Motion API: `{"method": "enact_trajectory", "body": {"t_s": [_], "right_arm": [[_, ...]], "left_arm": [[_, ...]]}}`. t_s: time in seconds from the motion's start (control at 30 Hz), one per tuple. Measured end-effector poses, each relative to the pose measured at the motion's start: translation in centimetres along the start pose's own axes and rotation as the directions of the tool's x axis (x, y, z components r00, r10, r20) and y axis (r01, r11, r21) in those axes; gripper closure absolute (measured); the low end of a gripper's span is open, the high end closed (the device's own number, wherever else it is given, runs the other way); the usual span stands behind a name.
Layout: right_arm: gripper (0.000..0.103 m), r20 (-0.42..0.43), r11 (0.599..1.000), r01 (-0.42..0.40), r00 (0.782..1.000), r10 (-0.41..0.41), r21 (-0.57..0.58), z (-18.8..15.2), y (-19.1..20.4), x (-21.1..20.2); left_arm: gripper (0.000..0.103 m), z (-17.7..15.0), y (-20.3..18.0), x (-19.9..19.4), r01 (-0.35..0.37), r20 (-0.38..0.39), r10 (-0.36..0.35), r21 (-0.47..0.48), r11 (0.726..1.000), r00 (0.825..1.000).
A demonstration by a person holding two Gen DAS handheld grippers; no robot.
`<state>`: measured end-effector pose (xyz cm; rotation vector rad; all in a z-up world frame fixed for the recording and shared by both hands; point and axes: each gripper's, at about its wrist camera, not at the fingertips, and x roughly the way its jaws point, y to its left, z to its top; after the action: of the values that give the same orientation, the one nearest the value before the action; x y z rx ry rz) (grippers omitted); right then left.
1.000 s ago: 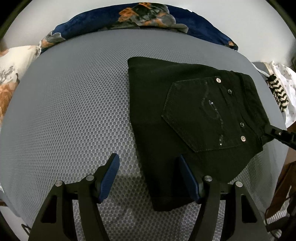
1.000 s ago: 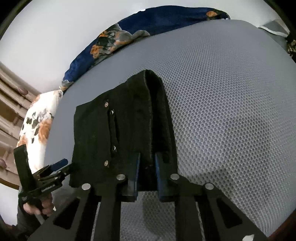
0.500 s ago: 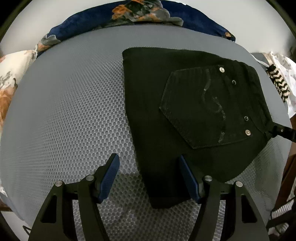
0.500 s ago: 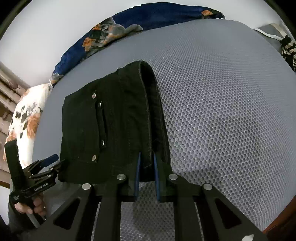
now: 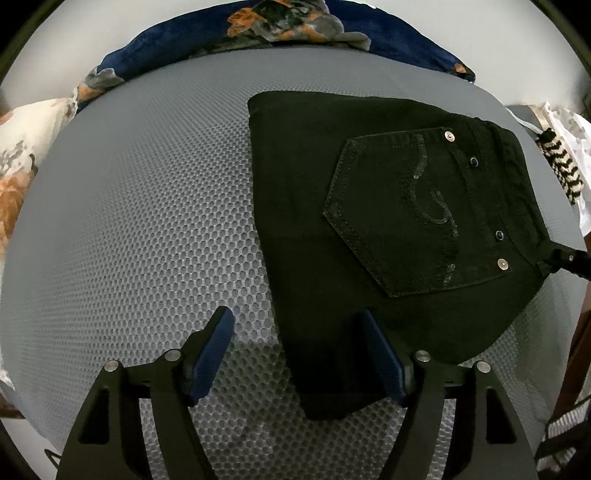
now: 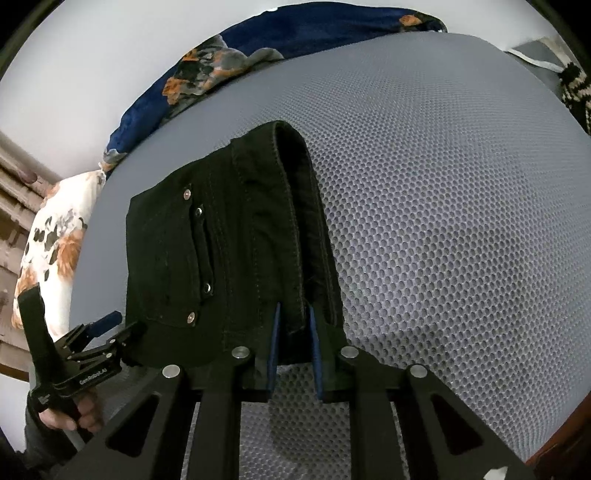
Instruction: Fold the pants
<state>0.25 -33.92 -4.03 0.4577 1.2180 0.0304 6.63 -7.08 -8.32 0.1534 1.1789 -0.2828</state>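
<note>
Two grippers over folded black pants (image 5: 332,229) on the grey mattress (image 5: 140,206) — left gripper (image 5: 295,350) opening, empty; right gripper (image 6: 293,325) easing off the waistband — fold seemingly done

A bed in a plain room

The grey bumpy mattress (image 5: 147,206) fills most of the view (it looks like tiny holes all over). A dark blue flowery blanket (image 5: 295,26) lies bunched by the white wall (image 6: 92,55), near a flowery pillow (image 6: 55,236).
</note>
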Motion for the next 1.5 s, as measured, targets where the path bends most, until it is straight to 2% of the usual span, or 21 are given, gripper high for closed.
{"method": "enact_trajectory", "body": {"t_s": [0.33, 0.47, 0.57, 0.67, 0.8, 1.17, 1.33, 1.5], "right_arm": [[0.078, 0.006, 1.000, 0.011, 1.000, -0.011, 0.015, 1.1, 0.4, -1.0], [0.057, 0.027, 1.000, 0.031, 0.999, -0.031, 0.001, 1.7, 0.6, -1.3], [0.056, 0.033, 0.999, 0.037, 0.999, -0.037, -0.007, 2.2, 0.7, -1.1], [0.048, 0.027, 0.999, 0.042, 0.999, -0.042, -0.017, 2.7, 0.7, -0.6], [0.048, 0.006, 0.999, 0.035, 0.999, -0.035, -0.037, 3.2, 0.7, 0.2], [0.044, -0.047, 0.999, -0.023, 0.999, 0.021, -0.041, 4.2, -0.7, 2.2], [0.043, -0.073, 0.996, -0.086, 0.994, 0.083, -0.033, 4.4, -1.7, 2.8], [0.043, -0.102, 0.984, -0.178, 0.979, 0.178, 0.002, 4.5, -3.1, 3.1]], "left_arm": [[0.030, 0.4, -0.5, -1.3, -0.025, 0.046, 0.024, 0.033, 0.999, 0.999], [0.030, 0.8, -0.3, -1.7, -0.046, 0.072, 0.044, 0.034, 0.998, 0.996], [0.030, 1.2, 0.4, -1.9, -0.057, 0.080, 0.055, 0.024, 0.998, 0.995], [0.030, 1.7, 0.8, -1.9, -0.064, 0.083, 0.063, 0.016, 0.998, 0.995], [0.030, 2.2, 1.3, -1.4, -0.066, 0.073, 0.065, 0.005, 0.998, 0.995], [0.030, 3.1, 2.4, -0.2, -0.001, 0.033, 0.003, -0.040, 0.999, 0.999], [0.030, 3.4, 3.5, 0.6, 0.084, 0.008, -0.083, -0.096, 0.992, 0.997], [0.030, 3.6, 4.7, 1.3, 0.197, -0.013, -0.202, -0.166, 0.966, 0.979]]}}
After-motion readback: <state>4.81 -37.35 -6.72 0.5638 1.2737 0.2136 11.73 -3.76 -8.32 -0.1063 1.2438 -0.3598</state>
